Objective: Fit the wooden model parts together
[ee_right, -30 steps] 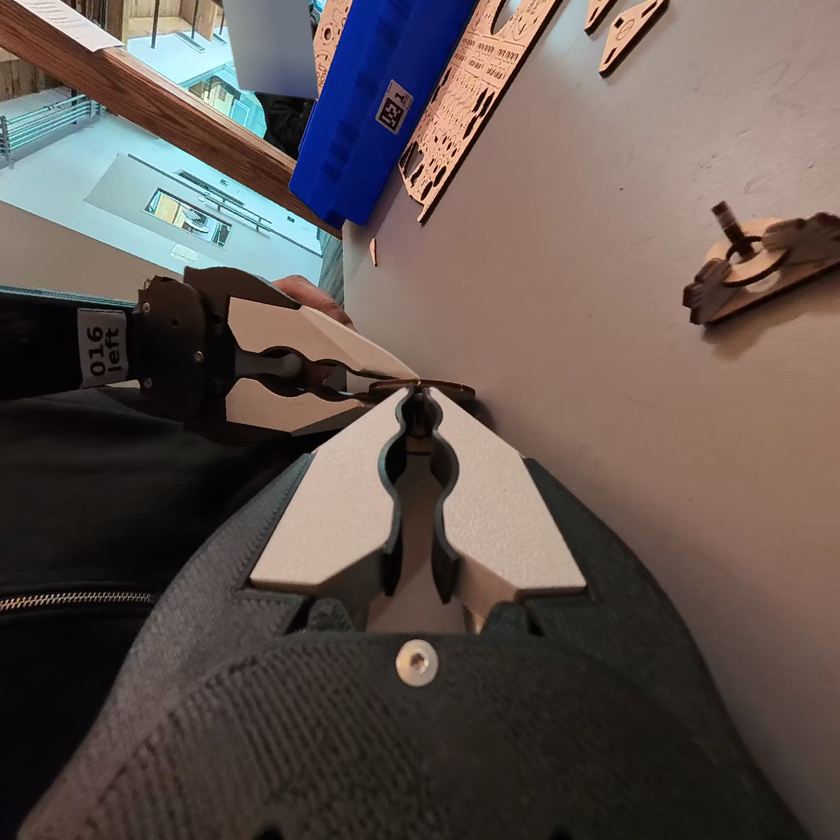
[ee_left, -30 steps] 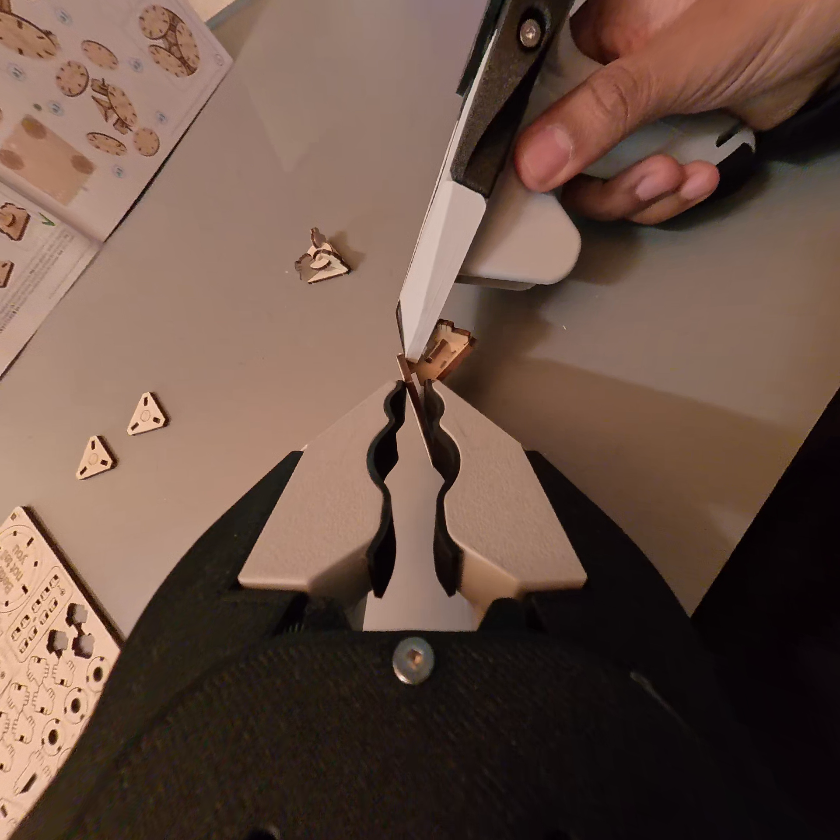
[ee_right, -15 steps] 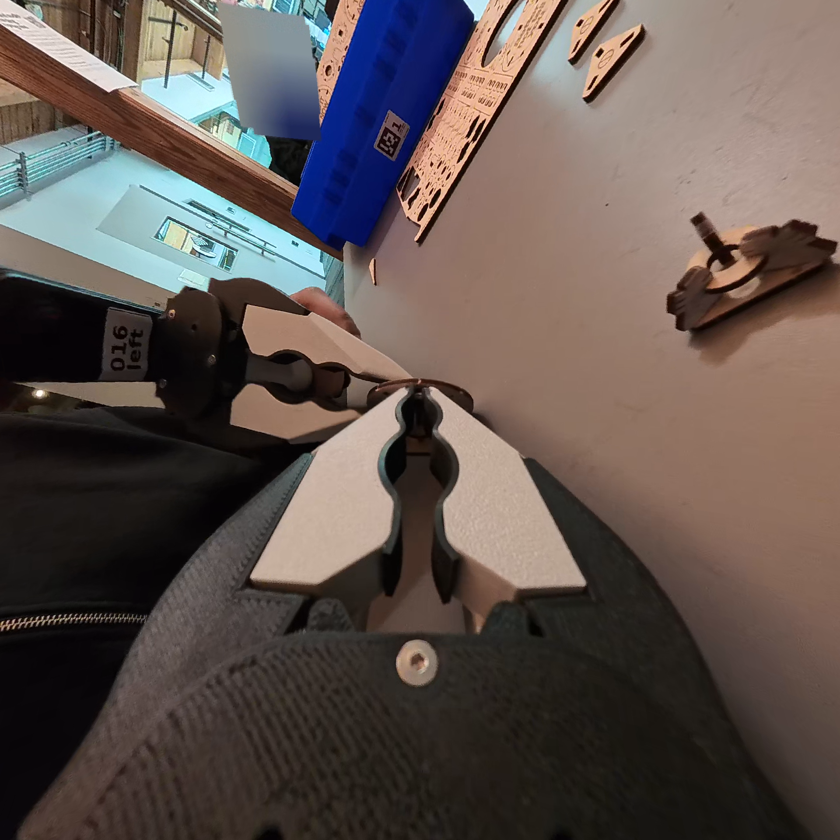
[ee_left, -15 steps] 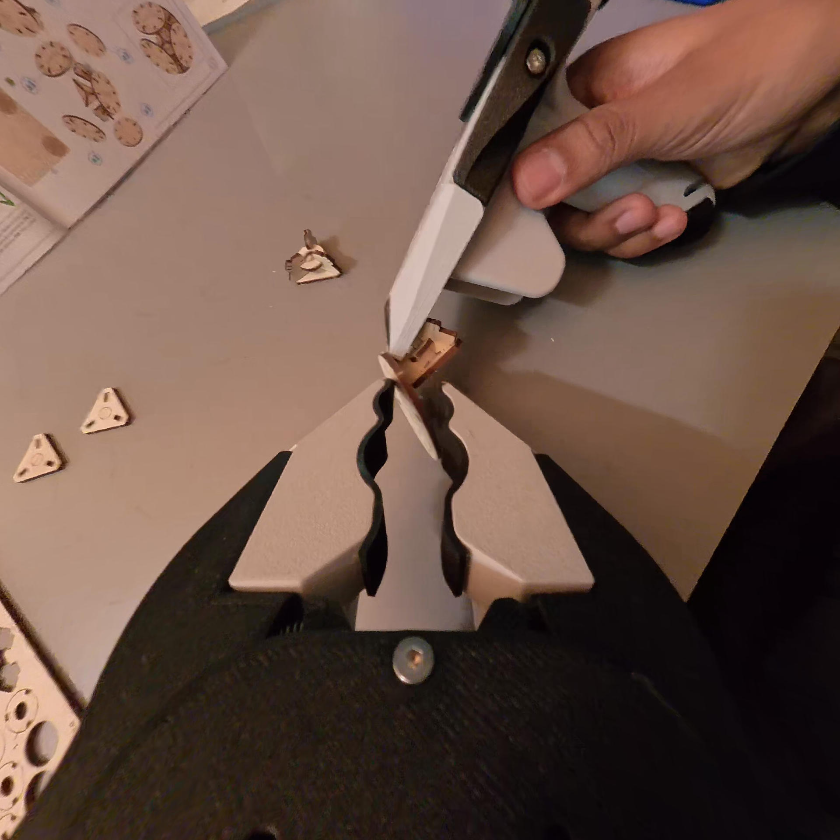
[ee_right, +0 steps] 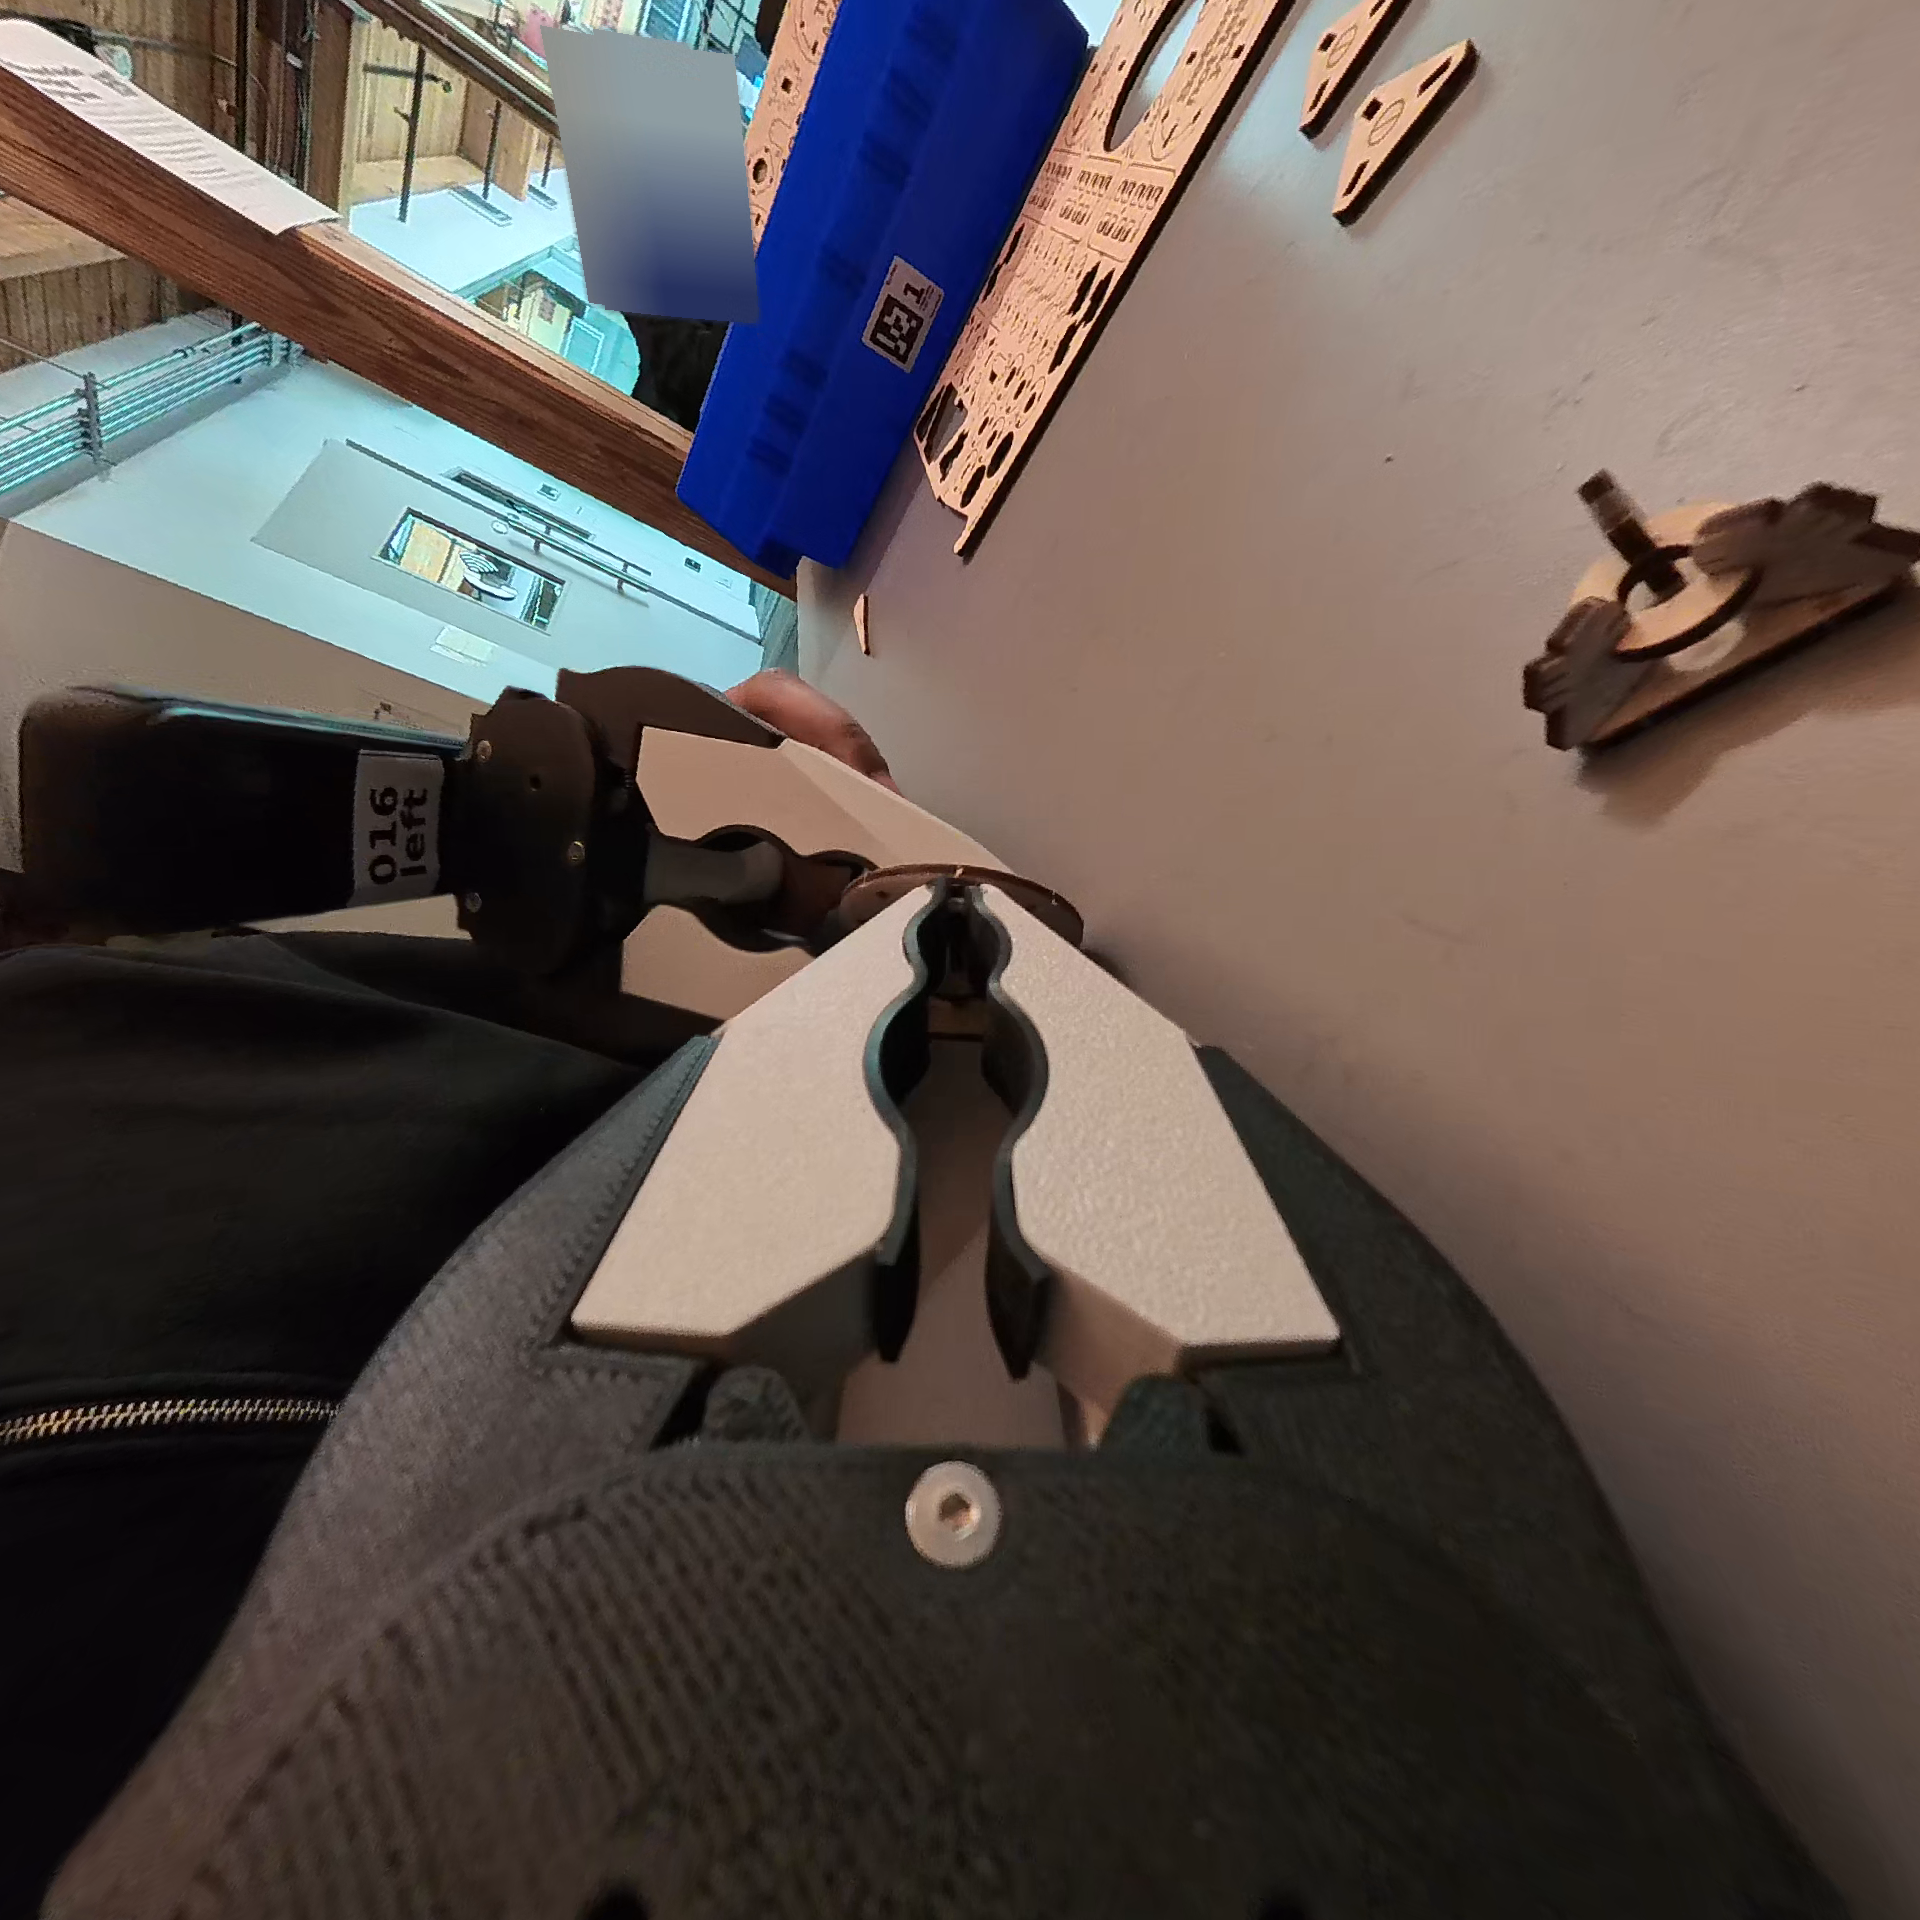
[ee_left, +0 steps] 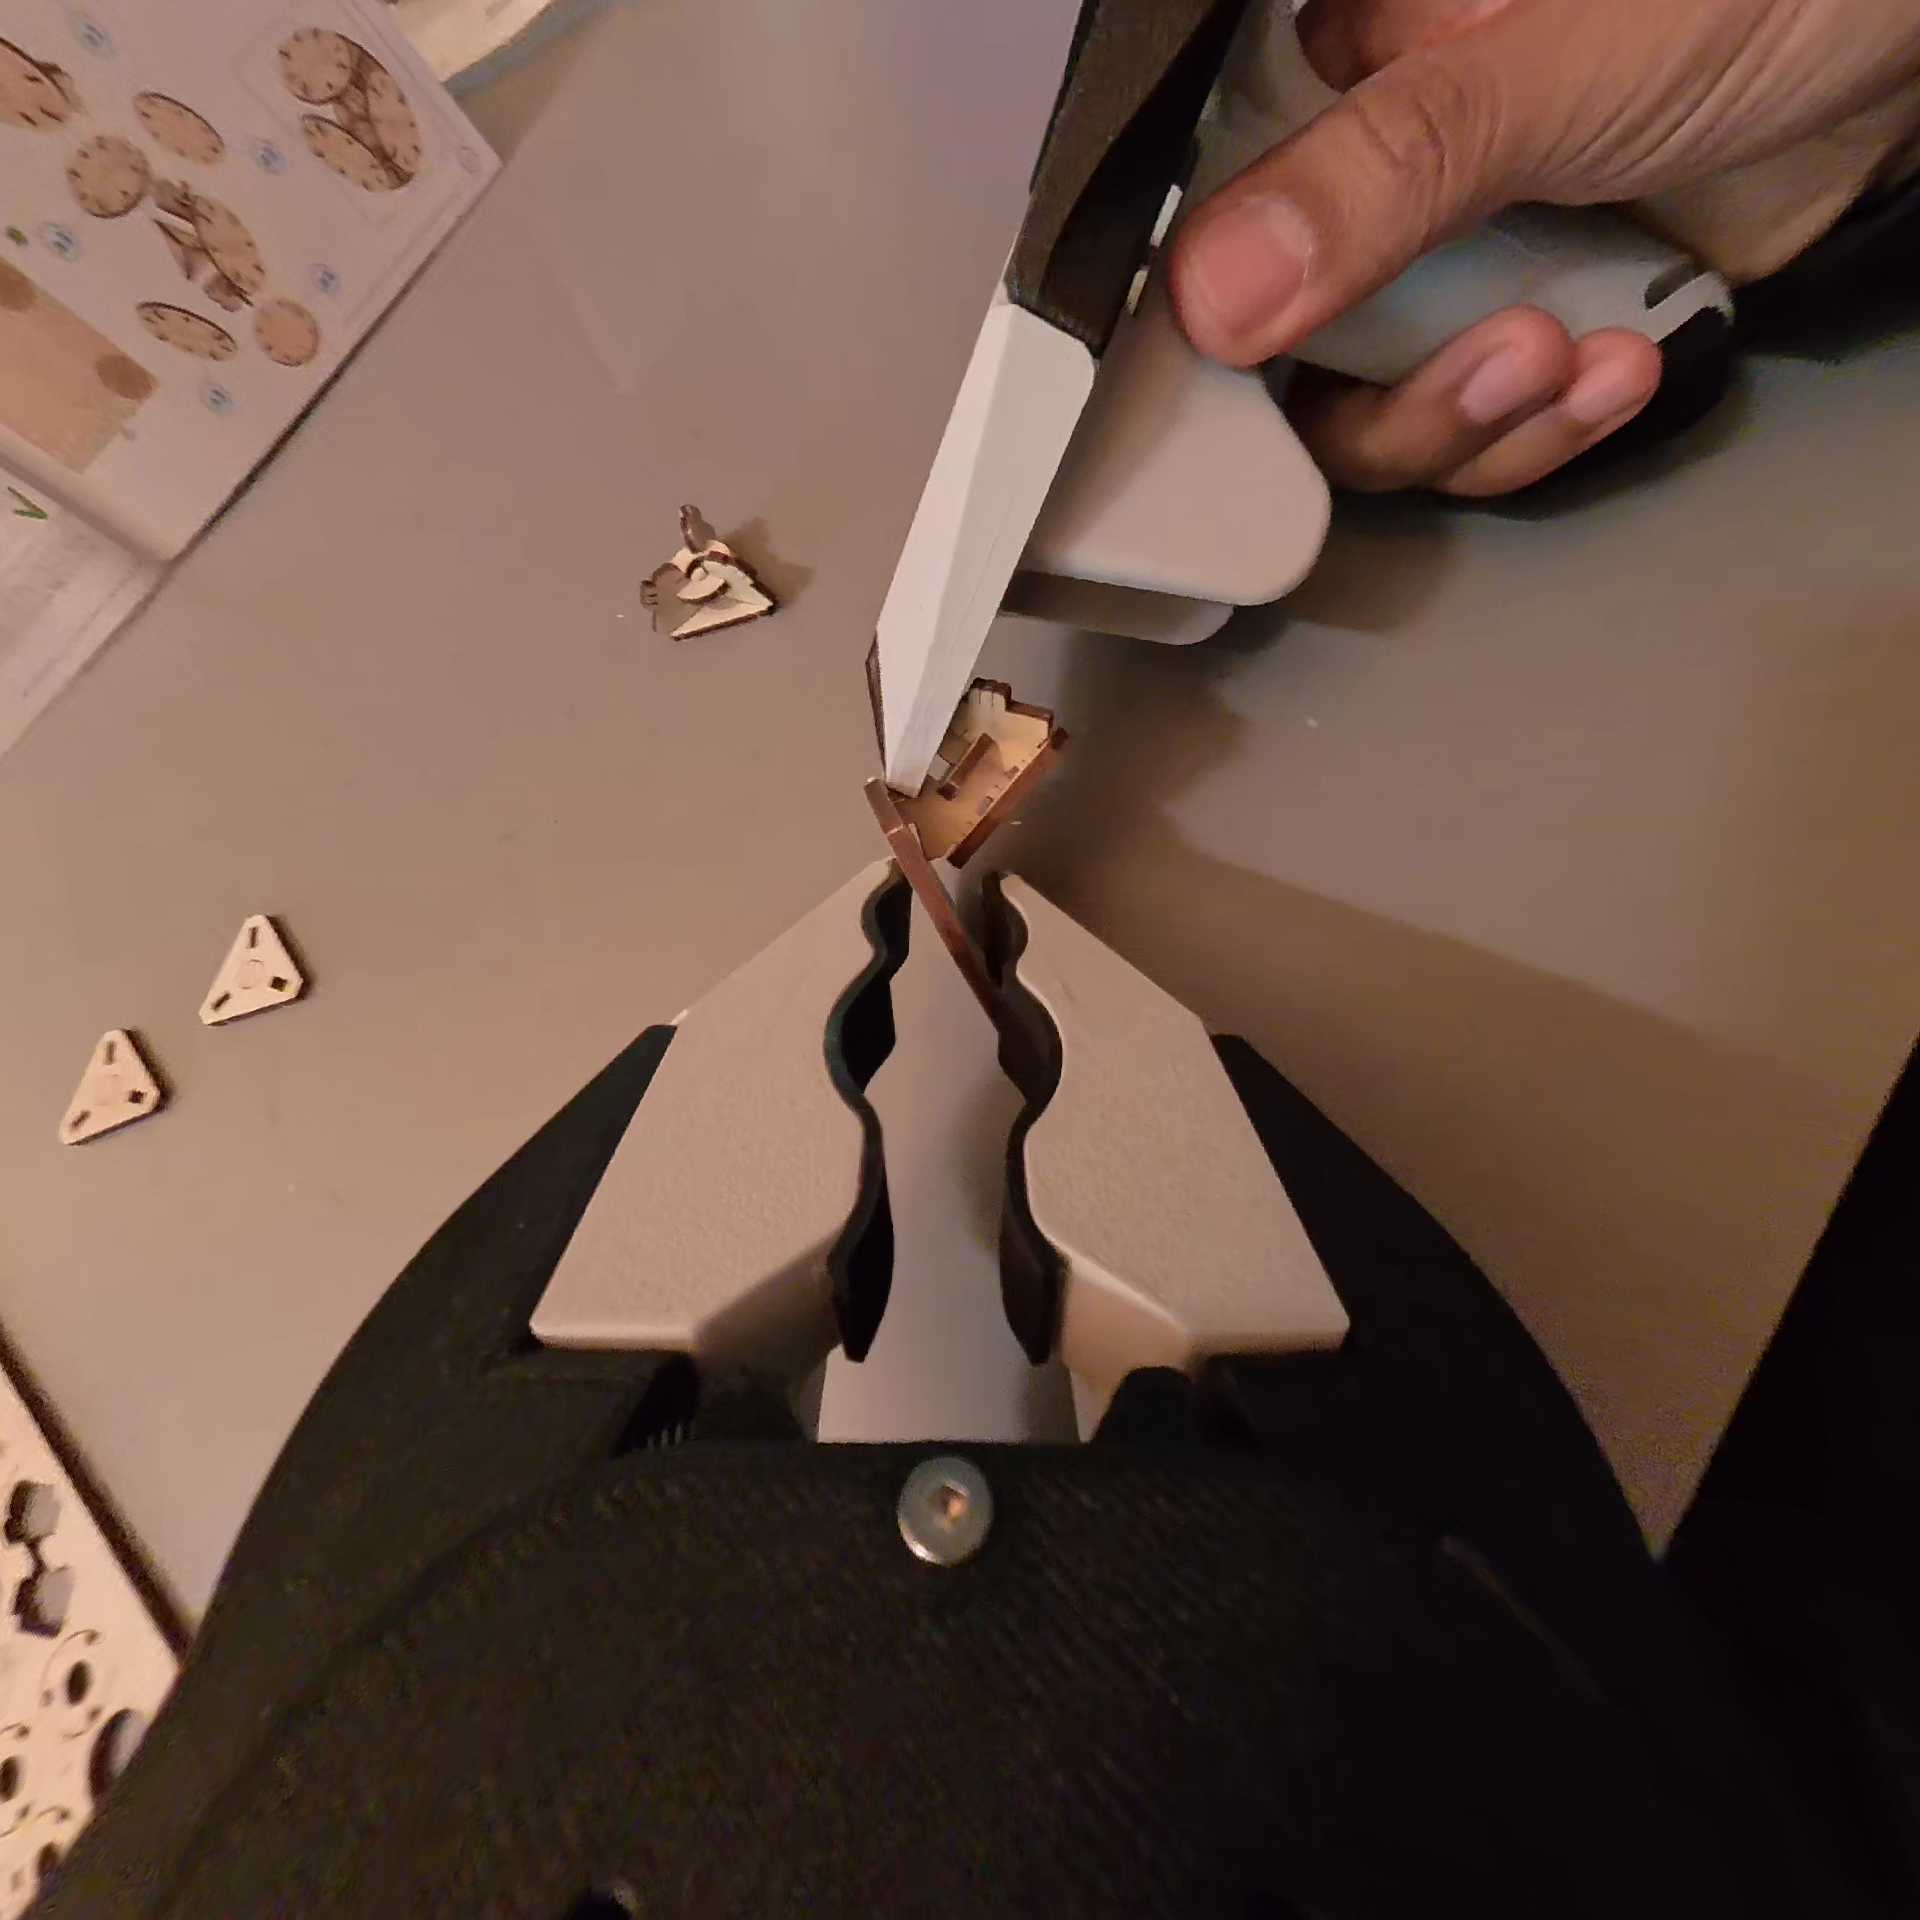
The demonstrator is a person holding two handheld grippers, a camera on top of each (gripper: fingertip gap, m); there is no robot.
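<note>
**Wooden disc caught between two grippers at the near edge of the tabletop**

Wooden disc (ee_left: 940,930), seen edge-on, slants between the pads of the left gripper (ee_left: 940,883); the jaws stand narrowly apart, the disc leaning against the right pad (ee_left: 1023,997) with clear air at the left one, so it is not clamped there.

Starting at the left of the left wrist view: a printed instruction sheet (ee_left: 208,260) covers the far left corner of the grey tabletop (ee_left: 520,779), and a perforated plywood sheet (ee_left: 52,1662) pokes in at the near left edge. Two loose wooden triangles (ee_left: 255,971) lie in open grey surface beside them. Farther in sits a small assembled wooden piece (ee_left: 707,592), well apart from both tools.

At centre, the right gripper (ee_left: 894,769) comes down from the far side, its fingers pressed together on a small tan wooden assembly (ee_left: 987,769) that joins the disc's upper end. A hand (ee_left: 1507,208) grips its handle.

To the right the tabletop is bare and shadowed (its near edge runs diagonally past the left gripper's body).

In the right wrist view a blue bin (ee_right: 883,260) stands at the table's far edge, with a wooden rail (ee_right: 312,281) and a bright room beyond.
</note>
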